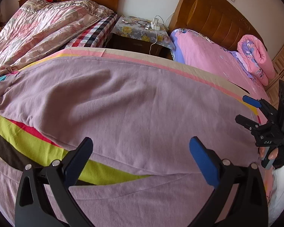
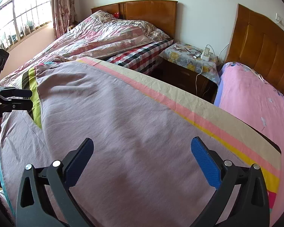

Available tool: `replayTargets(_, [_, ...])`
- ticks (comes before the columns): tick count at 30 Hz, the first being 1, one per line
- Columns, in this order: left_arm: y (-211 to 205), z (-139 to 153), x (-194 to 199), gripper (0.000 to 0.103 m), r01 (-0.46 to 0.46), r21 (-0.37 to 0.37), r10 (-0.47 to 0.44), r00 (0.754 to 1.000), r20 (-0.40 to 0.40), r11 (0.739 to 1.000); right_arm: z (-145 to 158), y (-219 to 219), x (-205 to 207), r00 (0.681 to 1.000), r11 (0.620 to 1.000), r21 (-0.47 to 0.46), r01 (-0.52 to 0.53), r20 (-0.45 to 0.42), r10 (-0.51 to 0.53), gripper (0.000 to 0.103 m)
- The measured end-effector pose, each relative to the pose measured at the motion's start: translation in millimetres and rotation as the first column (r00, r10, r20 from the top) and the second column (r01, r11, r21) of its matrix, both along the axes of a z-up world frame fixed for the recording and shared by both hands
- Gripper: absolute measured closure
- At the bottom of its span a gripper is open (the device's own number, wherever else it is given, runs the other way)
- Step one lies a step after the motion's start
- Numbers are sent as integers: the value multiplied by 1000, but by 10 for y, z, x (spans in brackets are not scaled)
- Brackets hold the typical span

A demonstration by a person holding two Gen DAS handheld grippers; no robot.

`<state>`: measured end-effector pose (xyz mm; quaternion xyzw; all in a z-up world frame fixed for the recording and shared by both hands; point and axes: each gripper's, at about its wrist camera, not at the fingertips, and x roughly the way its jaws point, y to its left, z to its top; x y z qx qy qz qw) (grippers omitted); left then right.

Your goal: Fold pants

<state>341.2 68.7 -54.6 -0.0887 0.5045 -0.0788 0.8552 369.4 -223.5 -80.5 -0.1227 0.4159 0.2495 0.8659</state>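
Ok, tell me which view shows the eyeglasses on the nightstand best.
The right wrist view: the eyeglasses sit larger there, both lenses and frame outlined against the floral cloth. In the left wrist view the eyeglasses are smaller, farther up the frame, with the lenses harder to make out.

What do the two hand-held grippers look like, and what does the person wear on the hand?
Each hand-held gripper, left and right, has two black curved arms with silver rivets and blue ribbed pads. From the left wrist view, the right one has white letters "DAS" on its black body. The hand gripping it wears a dark glove that leaves the fingertips uncovered.
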Motion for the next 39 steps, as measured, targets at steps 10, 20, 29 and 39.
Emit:
replayTargets(10, [118,-313,672,8,-104,-116,95,992,-85,988,-440,-37,841,984,994,9,-110,-142,110,48])
replayTargets(20, [537,3,15,26,-249,-210,247,968,-37,946,452,375,-965,962,988,-130,-85,248,116,92])
replayTargets(29, [762,95,-1301,14,-223,-177,238,969,68,959,-277,537,-3203,983,995,-41,87,168,-79,92])
replayTargets(39, [717,-512,-1882,14,-159,-166,170,984,58,973,-322,-1050,-3649,767,657,429,620,-153,-624,42])
